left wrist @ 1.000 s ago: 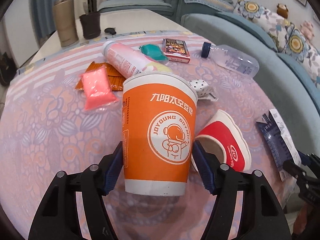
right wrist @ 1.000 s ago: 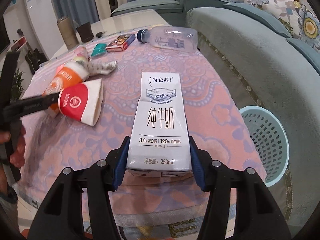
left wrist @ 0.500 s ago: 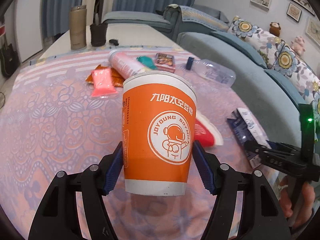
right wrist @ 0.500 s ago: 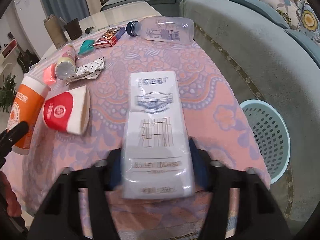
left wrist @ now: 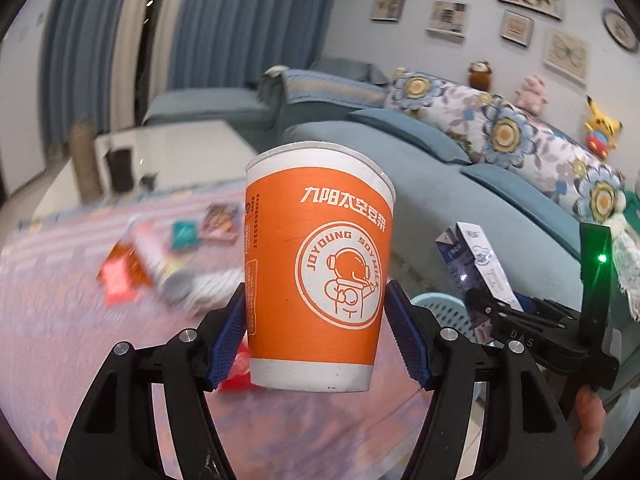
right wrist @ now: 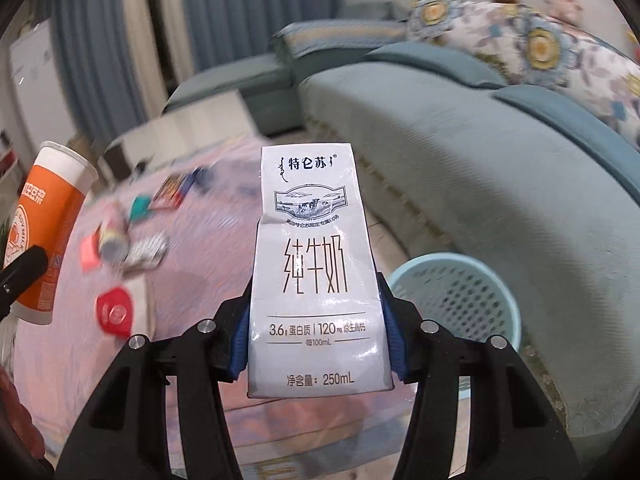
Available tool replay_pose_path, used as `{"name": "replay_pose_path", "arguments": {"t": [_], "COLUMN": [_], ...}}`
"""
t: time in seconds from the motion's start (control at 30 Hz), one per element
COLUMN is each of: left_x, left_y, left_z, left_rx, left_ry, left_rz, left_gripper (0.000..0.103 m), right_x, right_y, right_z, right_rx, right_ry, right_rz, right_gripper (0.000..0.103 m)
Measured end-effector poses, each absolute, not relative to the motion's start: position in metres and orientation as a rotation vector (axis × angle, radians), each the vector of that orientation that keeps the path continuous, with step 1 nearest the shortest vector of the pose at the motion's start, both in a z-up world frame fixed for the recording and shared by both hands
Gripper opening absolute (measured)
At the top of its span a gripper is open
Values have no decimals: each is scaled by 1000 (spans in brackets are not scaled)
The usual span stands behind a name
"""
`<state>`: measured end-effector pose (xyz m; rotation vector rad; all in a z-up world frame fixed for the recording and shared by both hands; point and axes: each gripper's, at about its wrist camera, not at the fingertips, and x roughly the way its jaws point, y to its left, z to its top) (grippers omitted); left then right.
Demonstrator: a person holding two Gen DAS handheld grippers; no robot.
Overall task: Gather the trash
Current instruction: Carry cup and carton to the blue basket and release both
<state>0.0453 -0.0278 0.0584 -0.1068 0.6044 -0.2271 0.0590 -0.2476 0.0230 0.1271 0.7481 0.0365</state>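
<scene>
My left gripper (left wrist: 316, 320) is shut on an orange paper cup (left wrist: 320, 264) with a white rim, holding it upright in the air above the table. The cup (right wrist: 44, 232) also shows at the left edge of the right wrist view. My right gripper (right wrist: 316, 332) is shut on a white milk carton (right wrist: 312, 264), gripped low on its sides and lifted off the table. That carton (left wrist: 476, 256) appears in the left wrist view too, to the right of the cup. A light blue mesh basket (right wrist: 452, 260) stands on the floor just right of and below the carton.
The table's pink patterned cloth (right wrist: 200, 248) holds a red paper cup (right wrist: 114, 312) on its side, a pink tube (left wrist: 160, 264), a teal packet (left wrist: 184, 234), a small card box (left wrist: 220, 218) and orange and pink packets, all blurred. A blue-green sofa (right wrist: 480, 152) runs along the right.
Both grippers have risen off the table with the cup and the carton and swung toward the sofa side. The basket now sits closer beside the carton. The table has dropped lower in both views.
</scene>
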Motion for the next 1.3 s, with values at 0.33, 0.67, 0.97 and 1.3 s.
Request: {"name": "replay_pose_path", "arguments": {"t": [0.33, 0.67, 0.97, 1.3], "left_x": [102, 154, 167, 160], "left_y": [-142, -236, -257, -241], "left_z": [48, -45, -98, -76], "left_rx": [-68, -41, -25, -55], "left_ry": [670, 888, 1051, 992], "left_rz": [-407, -558, -599, -604], "left_gripper": [65, 65, 68, 69], "right_x": [61, 86, 97, 90], "right_y": [-369, -447, -444, -445], "right_z": [-6, -114, -155, -134], "right_rx": [310, 513, 566, 553], "right_ry": [751, 975, 1061, 1013], "right_rz": [-180, -298, -301, -289], "right_gripper": [50, 50, 51, 51]}}
